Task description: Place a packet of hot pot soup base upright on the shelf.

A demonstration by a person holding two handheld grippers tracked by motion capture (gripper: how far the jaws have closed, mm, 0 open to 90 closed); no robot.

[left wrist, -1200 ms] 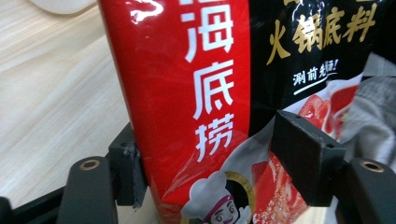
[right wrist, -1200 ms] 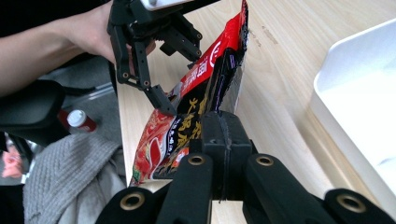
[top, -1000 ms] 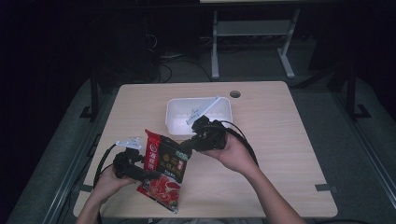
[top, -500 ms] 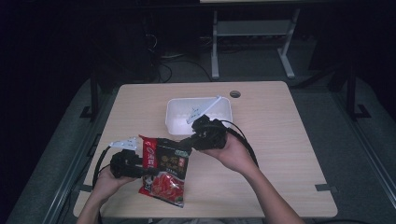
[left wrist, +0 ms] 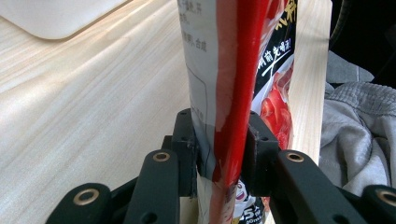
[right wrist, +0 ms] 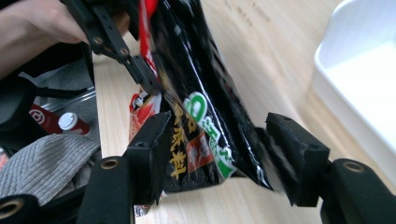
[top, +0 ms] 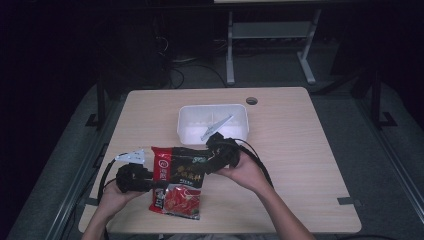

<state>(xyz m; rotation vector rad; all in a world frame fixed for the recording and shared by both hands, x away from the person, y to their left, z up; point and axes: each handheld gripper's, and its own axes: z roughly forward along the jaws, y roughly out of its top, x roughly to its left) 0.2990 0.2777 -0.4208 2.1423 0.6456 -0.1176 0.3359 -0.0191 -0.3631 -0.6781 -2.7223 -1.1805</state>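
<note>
High view: we see the red-and-black pouch (top: 179,180) held over the near-left part of the wooden table (top: 300,150), just in front of the white tray (top: 212,122). Left gripper (top: 150,181) is at its left edge, right gripper (top: 209,159) at its upper right corner.

Left gripper view: jaws clamped tight on the pouch (left wrist: 233,93) edge, both pads pressed against the film. Pouch stands upright between them. Tray corner (left wrist: 51,18) sits top left.

Right gripper view: jaws wide apart, straddling the pouch (right wrist: 201,107) corner. Left pad is touching or nearly touching the film; we can't tell which. Right pad is clear of it. Left gripper (right wrist: 140,70) grips the far edge. Tray (right wrist: 359,79) sits at right.
</note>
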